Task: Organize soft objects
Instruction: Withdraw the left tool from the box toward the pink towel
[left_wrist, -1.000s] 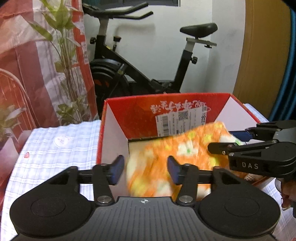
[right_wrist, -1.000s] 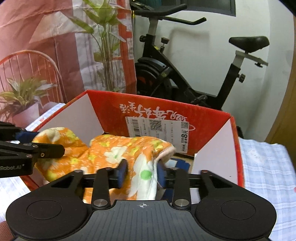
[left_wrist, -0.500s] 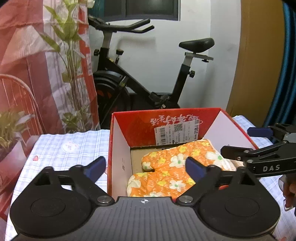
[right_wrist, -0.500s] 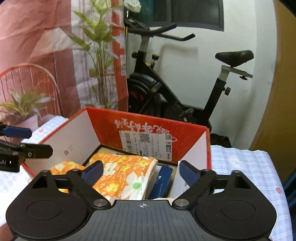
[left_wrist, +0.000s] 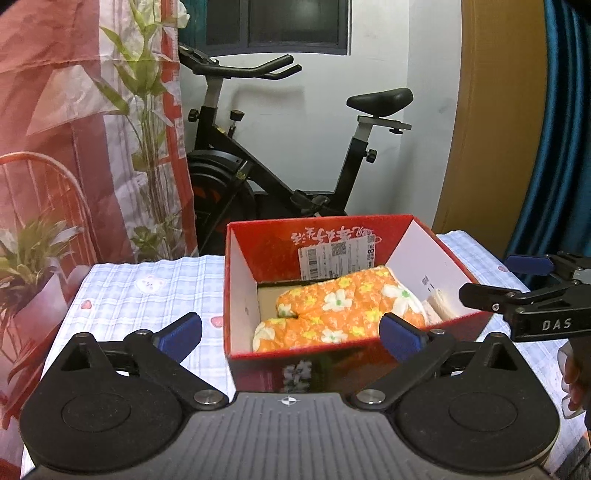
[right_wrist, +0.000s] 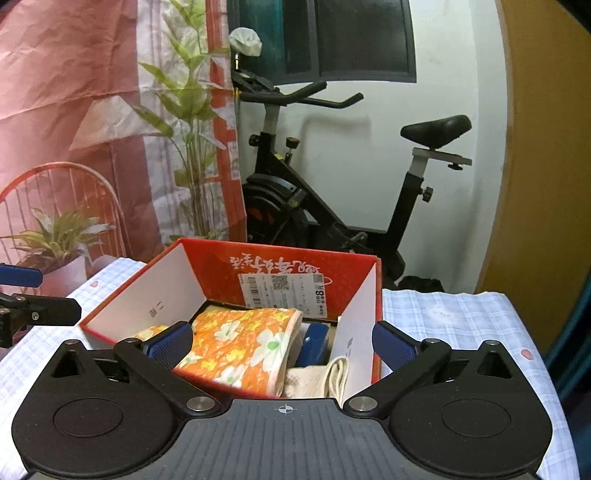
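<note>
An orange flowered oven mitt (left_wrist: 343, 314) lies flat inside the red cardboard box (left_wrist: 273, 251). My left gripper (left_wrist: 291, 334) hovers above the box's near wall, its jaws opening wide and nothing between the pads. In the right wrist view the mitt (right_wrist: 243, 343) fills the box's (right_wrist: 221, 269) left part, beside a dark blue item (right_wrist: 314, 343) and a cream cloth (right_wrist: 321, 380). My right gripper (right_wrist: 282, 341) hangs back from the box, its jaws opening too, gripping nothing. Each gripper shows at the edge of the other's view: right gripper (left_wrist: 498, 280), left gripper (right_wrist: 40, 295).
The box stands on a blue checked tablecloth (left_wrist: 147, 280). An exercise bike (left_wrist: 295, 177) is behind the table, a potted plant (left_wrist: 26, 266) and a red curtain at the left. A hand (left_wrist: 576, 373) shows at the right edge.
Both grippers let go of the mitt and opened wide. They drew back and up from the box, and the mitt dropped to lie flat inside it.
</note>
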